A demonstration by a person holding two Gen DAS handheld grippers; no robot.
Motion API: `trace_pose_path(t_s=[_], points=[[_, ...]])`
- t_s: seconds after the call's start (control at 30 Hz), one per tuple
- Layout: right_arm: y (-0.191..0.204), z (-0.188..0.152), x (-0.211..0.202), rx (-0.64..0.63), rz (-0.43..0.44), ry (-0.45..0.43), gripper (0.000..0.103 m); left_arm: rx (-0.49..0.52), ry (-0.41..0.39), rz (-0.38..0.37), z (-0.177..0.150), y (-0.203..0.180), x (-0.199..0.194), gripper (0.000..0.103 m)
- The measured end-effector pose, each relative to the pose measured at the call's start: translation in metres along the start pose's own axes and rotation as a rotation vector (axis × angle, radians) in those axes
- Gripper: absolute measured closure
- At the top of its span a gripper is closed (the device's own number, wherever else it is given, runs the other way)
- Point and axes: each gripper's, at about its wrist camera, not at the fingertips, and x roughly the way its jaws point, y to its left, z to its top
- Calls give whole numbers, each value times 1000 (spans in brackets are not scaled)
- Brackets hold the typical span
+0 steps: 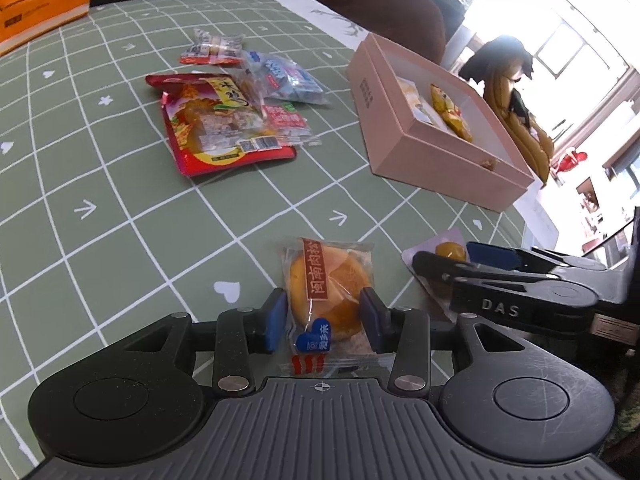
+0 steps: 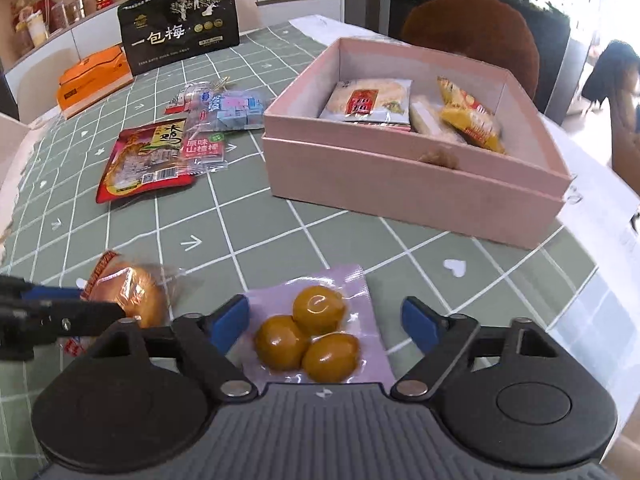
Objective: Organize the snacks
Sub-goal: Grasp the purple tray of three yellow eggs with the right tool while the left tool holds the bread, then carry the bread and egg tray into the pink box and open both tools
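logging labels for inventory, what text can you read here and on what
"一包梅": black box
"原味山楂棒": red-and-white packet
"闽南肉松": red strip on the round cake's wrapper
"DAS": right hand-held gripper
Pink box side print, red bag: too small or blurred.

Orange tissue box (image 1: pixel 38 2), brown chair (image 2: pixel 476 36)

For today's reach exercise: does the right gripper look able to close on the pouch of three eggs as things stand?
Probably yes. The right gripper already straddles the egg pouch with open jaws, nothing lies between pads and pouch, and the left gripper holds the round cake off to the side.
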Motion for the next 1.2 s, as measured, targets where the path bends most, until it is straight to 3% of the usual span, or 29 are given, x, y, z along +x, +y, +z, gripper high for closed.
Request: trace_pose_path(t_s=[0.03,0.13,0.33,0.57,0.63,1.2], points=[[1,0,-2,-2,11,-3,44,12,0,7,1,-3,1,57],[0,-6,-12,-6,52,9,45,61,8,30,3,-13,5,48],[-13,-29,-29,7,40,12,45,161,21,70,5,-34,17,46],[-27,-40,-41,47,4,4,46,140,36,59,2,-39,16,48],[-28,-43,-45,55,5,-7,62,137,36,69,-3,-43,13,48],[-46,-69,-69,75,116,-129,61,127,38,123,-33,-57,-2,48]])
